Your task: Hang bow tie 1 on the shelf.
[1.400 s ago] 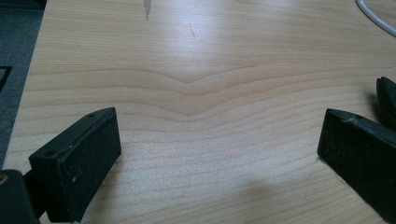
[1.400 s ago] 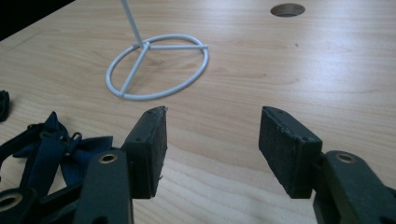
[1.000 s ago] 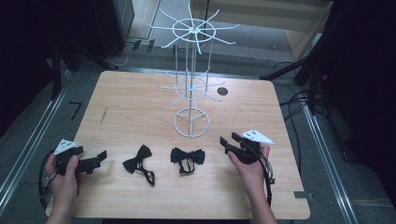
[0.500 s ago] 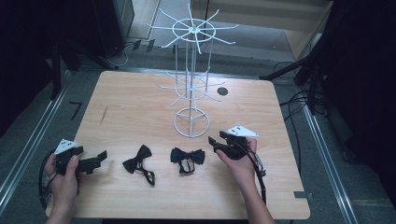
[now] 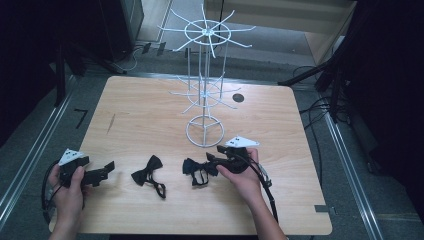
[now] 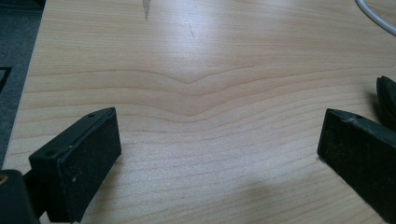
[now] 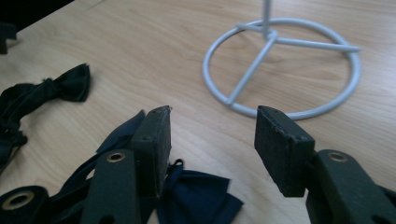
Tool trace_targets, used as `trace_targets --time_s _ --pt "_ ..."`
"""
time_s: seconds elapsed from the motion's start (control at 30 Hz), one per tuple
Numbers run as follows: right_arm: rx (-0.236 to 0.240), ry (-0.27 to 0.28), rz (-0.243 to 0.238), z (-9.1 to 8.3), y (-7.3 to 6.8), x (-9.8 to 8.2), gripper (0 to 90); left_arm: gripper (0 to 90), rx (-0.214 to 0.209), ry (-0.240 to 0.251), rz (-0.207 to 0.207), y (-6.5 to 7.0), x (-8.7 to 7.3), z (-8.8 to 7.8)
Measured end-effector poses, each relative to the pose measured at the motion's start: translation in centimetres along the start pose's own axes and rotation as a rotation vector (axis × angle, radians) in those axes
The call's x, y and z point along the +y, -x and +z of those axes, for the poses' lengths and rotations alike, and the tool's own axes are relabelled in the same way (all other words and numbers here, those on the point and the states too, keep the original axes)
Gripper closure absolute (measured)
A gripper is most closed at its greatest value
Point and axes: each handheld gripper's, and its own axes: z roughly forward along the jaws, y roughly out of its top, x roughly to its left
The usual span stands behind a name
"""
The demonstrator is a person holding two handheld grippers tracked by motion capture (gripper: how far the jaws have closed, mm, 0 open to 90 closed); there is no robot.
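The right gripper (image 5: pixel 214 152) sits at the near right of the surface (image 5: pixel 150 110), held in the person's right hand (image 5: pixel 245 175). Its jaws stand apart and have just been closing a little; nothing is clamped between the pads. In the right gripper view, the right gripper (image 7: pixel 212 135) hovers over the dark blue bow tie (image 7: pixel 187 191), which lies flat on the wood directly under and beside the left-hand jaw; whether that jaw touches the fabric cannot be told. In the high view, this bow tie (image 5: pixel 196 169) lies just in front of the stand's ring base, with the jaw tips at its right end.

A second bow tie (image 5: pixel 148 175), black, lies to the left of the first, apart from it, with its strap trailing toward the near edge. It also appears at the left in the right gripper view (image 7: pixel 42 91).

The white wire stand (image 5: pixel 205 90) is upright at the middle of the surface, its ring base (image 7: pixel 285 70) just beyond the right gripper.

The left gripper (image 5: pixel 107 170) rests at the near left in the left hand (image 5: pixel 67 187), jaws wide apart over bare wood, nothing between them.
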Motion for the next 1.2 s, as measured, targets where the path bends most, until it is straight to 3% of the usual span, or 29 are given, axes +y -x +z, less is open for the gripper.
trace_targets --time_s 0.3,0.4,0.67,1.1,1.2 --pt "0.038 -0.036 -0.034 0.9 -1.2 -0.3 46.6 0.0 -0.002 0.001 0.0 0.0 0.0 0.0" --pt "0.041 -0.071 -0.05 1.4 -1.7 -0.7 46.9 0.0 -0.002 0.003 -0.004 0.0 0.0 0.0" --pt "0.049 -0.146 -0.136 2.1 -2.8 -1.5 53.7 0.0 -0.005 0.007 -0.007 0.0 0.0 0.0" --pt "0.016 -0.153 -0.128 1.8 -2.4 -2.3 63.8 0.0 -0.005 0.005 -0.009 -0.1 0.0 0.0" --pt "0.002 -0.157 -0.133 1.8 -2.7 -2.3 72.3 0.0 -0.006 0.002 -0.007 -0.1 0.0 0.0"
